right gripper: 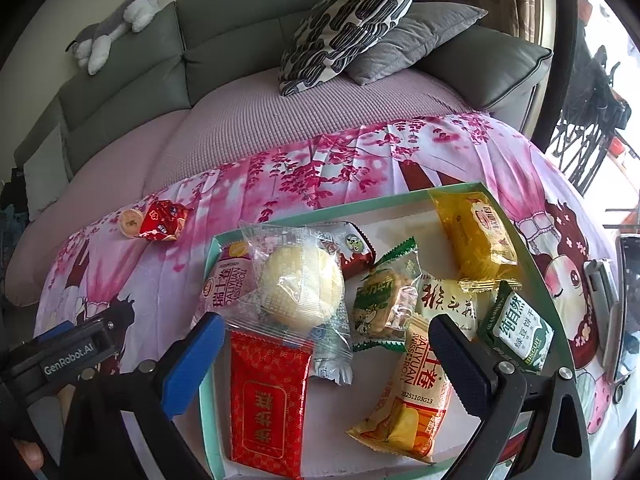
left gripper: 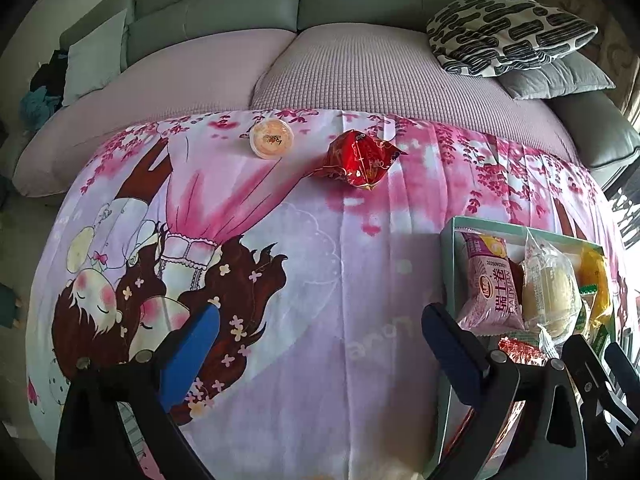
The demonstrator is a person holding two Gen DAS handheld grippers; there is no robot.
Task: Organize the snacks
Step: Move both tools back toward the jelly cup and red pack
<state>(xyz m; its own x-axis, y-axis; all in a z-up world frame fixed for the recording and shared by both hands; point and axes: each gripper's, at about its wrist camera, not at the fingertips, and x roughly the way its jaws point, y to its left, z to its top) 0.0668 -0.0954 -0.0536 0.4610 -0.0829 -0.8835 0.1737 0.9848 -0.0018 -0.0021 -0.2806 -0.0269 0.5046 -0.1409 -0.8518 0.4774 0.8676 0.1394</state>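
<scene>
Our right gripper [right gripper: 324, 364] hangs spread wide, empty, over the shallow mint-rimmed cardboard box [right gripper: 209, 316]. Beneath its jaws: flat red foil packet [right gripper: 266, 402], crinkly clear-wrapped round bun [right gripper: 301, 288]. Our left gripper [left gripper: 320, 354], likewise spread, holds nothing above the printed pink blanket [left gripper: 320, 272]. Far ahead: puffy red foil snack [left gripper: 360, 158], round lidded jelly cup [left gripper: 271, 138].
</scene>
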